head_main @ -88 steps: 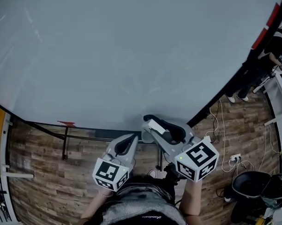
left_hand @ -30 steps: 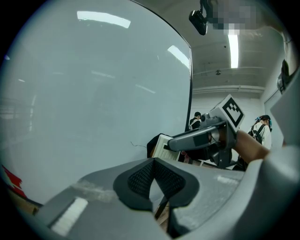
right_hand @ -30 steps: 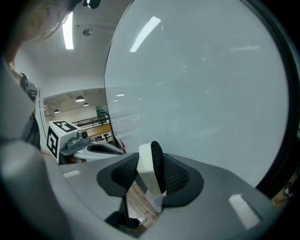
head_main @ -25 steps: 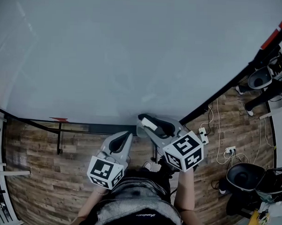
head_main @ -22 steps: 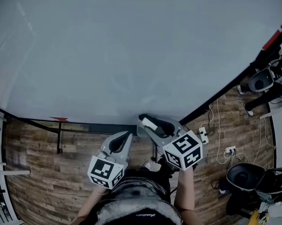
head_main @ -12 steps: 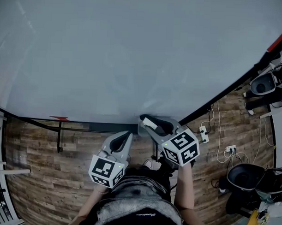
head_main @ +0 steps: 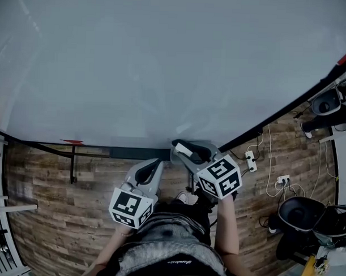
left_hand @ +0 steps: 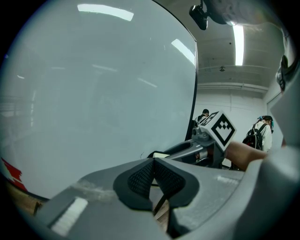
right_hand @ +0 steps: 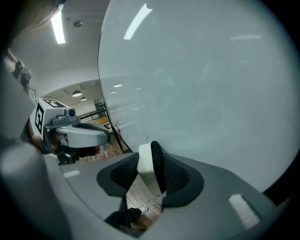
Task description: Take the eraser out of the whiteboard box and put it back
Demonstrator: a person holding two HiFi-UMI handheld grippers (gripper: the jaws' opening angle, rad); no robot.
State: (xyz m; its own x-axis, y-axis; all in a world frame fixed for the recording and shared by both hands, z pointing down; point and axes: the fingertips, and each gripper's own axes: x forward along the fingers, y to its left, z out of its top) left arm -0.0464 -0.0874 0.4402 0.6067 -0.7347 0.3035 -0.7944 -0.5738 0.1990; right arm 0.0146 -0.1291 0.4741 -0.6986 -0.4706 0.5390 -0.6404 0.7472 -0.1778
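- In the right gripper view, the right claw (right_hand: 149,182) was clamped on the eraser (right_hand: 146,164), white body and dark felt standing upright between the pads, close before the whiteboard (right_hand: 211,70).
- The head view gave only a white sliver of it, down at the board's lower edge.
- In the left gripper view, the left claw (left_hand: 153,180) had its pads pressed together with nothing between them.
- The head view set it just beside the right one.
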